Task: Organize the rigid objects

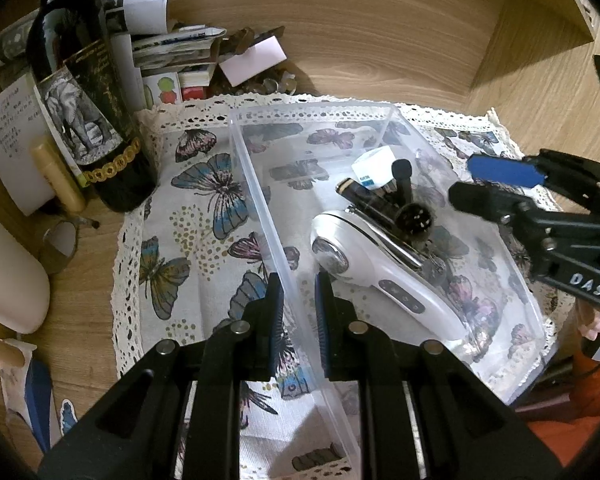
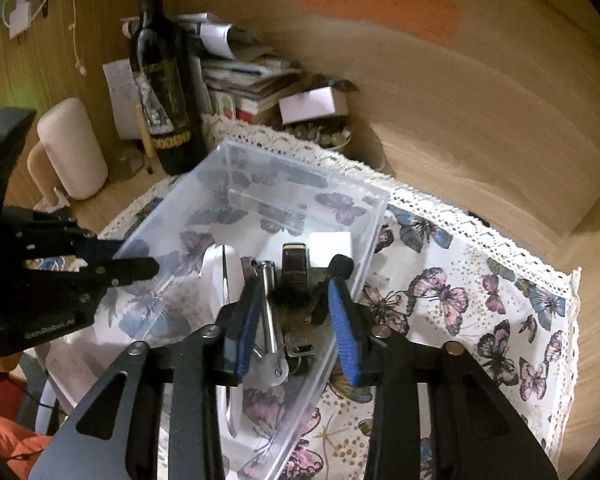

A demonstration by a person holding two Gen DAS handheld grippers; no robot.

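A clear plastic bin [image 1: 260, 216] [image 2: 168, 216] stands on a butterfly-print cloth [image 1: 196, 208] [image 2: 460, 292]. Inside lie a white electric shaver [image 1: 380, 276] [image 2: 216, 276], a dark pen-like tube [image 1: 364, 196] [image 2: 294, 268], a small white box [image 1: 374, 166] [image 2: 330, 244], a black brush [image 1: 414, 216] and metal keys [image 2: 272, 320]. My left gripper [image 1: 299, 288] straddles the bin's left wall, jaws a little apart. My right gripper [image 2: 292, 292] is open over the bin's right wall, above the keys. It also shows in the left wrist view [image 1: 496, 186].
A dark wine bottle [image 1: 84, 92] [image 2: 164, 80] stands left of the bin. Stacked papers and booklets [image 1: 168, 52] [image 2: 244, 72], a pink-white box [image 1: 254, 58] [image 2: 312, 104] and a cream cylinder [image 2: 72, 148] crowd the back. Wooden walls close the back and right.
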